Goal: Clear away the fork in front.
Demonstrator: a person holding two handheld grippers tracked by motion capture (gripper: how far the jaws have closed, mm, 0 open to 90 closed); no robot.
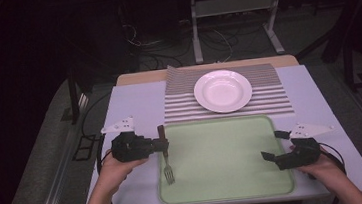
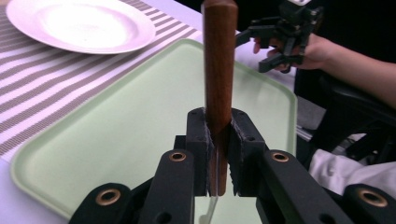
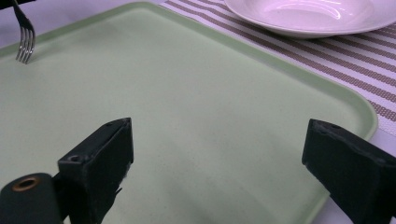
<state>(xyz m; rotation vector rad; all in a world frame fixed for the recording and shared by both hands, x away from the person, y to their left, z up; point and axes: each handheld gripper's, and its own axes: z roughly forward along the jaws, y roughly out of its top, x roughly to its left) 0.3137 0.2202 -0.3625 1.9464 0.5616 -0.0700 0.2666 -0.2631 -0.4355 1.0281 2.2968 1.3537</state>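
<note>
A fork (image 1: 166,158) with a brown wooden handle (image 2: 218,70) and metal tines (image 3: 24,39) hangs over the left side of the pale green tray (image 1: 226,178). My left gripper (image 1: 162,145) is shut on the handle, the jaws pressing both sides of the wood (image 2: 217,154). The tines point down toward the tray. My right gripper (image 1: 271,146) stands open over the tray's right edge, its two black pads (image 3: 100,158) wide apart with nothing between them. A white plate (image 1: 222,90) rests on a striped placemat (image 1: 268,91) beyond the tray.
The tray and placemat lie on a light lavender table cover (image 1: 134,104). Table edges fall away to a dark floor with cables and a metal stand (image 1: 233,11) behind. In the left gripper view the person's other hand and gripper (image 2: 285,35) show farther off.
</note>
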